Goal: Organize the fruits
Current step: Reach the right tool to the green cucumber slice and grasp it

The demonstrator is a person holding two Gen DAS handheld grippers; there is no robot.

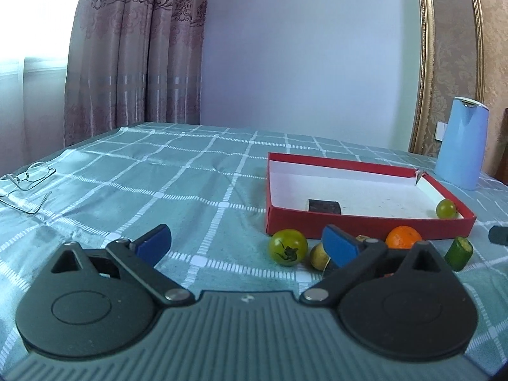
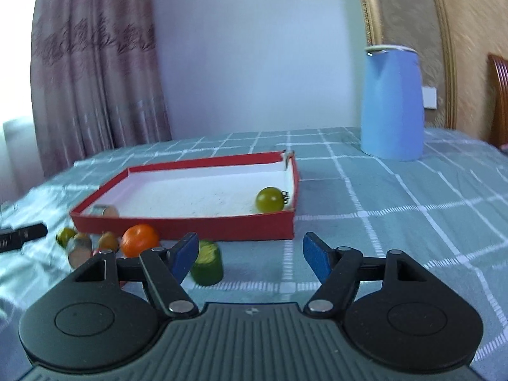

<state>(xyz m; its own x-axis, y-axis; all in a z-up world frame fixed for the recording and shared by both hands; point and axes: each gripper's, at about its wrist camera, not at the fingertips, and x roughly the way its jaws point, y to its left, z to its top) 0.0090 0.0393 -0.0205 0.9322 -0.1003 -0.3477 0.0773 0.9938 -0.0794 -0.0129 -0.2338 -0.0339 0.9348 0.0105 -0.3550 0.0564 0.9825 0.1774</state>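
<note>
We hold both tools low over the checked tablecloth (image 1: 190, 190), each with nothing in it. The left gripper (image 1: 247, 247) has its blue pads spread wide apart, and so does the right gripper (image 2: 250, 257); we judge they are open this way to be ready for the next fruit.

The red box (image 2: 190, 227) with its white floor looks like the place for collecting. 1 green tomato (image 2: 270, 199) already lies inside at the near right corner, touching the right wall. A dark block-like piece (image 1: 324, 205) also sits inside against the near wall; we cannot tell what it is.

The rest waits on the cloth just outside the near wall: another green tomato (image 1: 288, 247), an orange tangerine (image 1: 403, 236), a yellowish piece (image 1: 319, 256) half hidden behind the left gripper's right finger, and a cucumber chunk (image 2: 207, 263) just beside the right gripper's left finger. The cucumber seems the closest pick for our right tool.

In the right view the fruits at the left are blurred, so we cannot name the grey-brown pieces there. A dark object at that view's left edge is cut off. A blue jug (image 2: 393, 101) stands far right, and eyeglasses (image 1: 28, 187) lie at the far left, well apart from the work.
</note>
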